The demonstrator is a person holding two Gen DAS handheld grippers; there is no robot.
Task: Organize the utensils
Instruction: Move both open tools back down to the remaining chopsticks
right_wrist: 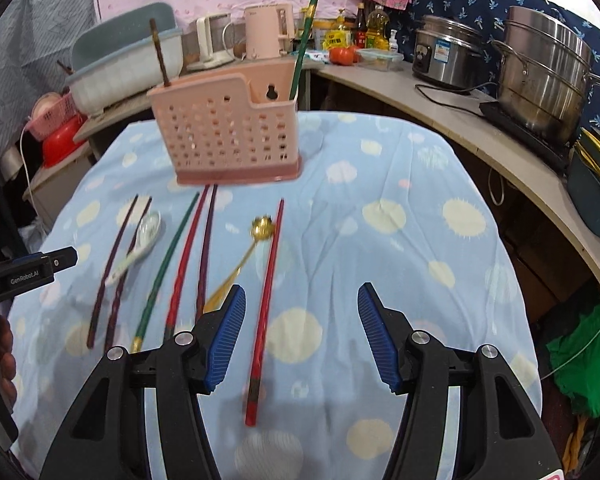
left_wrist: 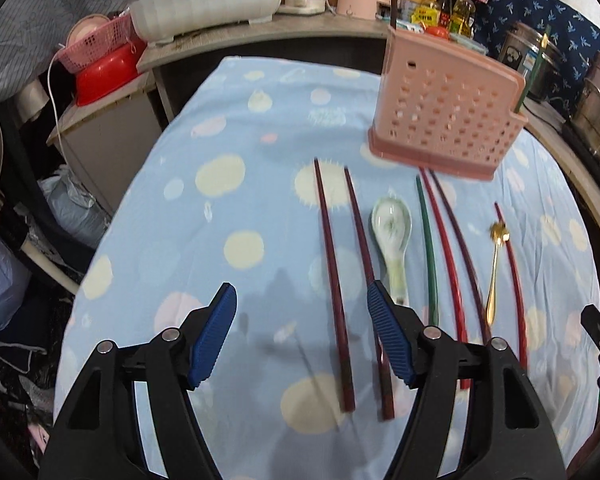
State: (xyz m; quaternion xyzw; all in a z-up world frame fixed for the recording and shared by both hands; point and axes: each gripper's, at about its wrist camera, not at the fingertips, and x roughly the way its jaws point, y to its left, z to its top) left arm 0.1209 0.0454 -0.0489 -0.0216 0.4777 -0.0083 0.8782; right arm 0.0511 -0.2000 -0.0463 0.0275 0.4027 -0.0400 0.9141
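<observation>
Tablecloth [right_wrist: 380, 160] chopsticks [left_wrist: 332, 280] lie between left hand-held gripper [left_wrist: 302, 344] blades.

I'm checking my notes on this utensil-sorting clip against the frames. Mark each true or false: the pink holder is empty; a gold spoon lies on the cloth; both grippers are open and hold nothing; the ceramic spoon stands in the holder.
1. The pink holder is empty. False: a green chopstick and a dark brown one stand in it.
2. A gold spoon lies on the cloth. True.
3. The left gripper and right gripper are open, holding nothing. True.
4. The ceramic spoon stands in the holder. False: it lies on the cloth among chopsticks.
</observation>
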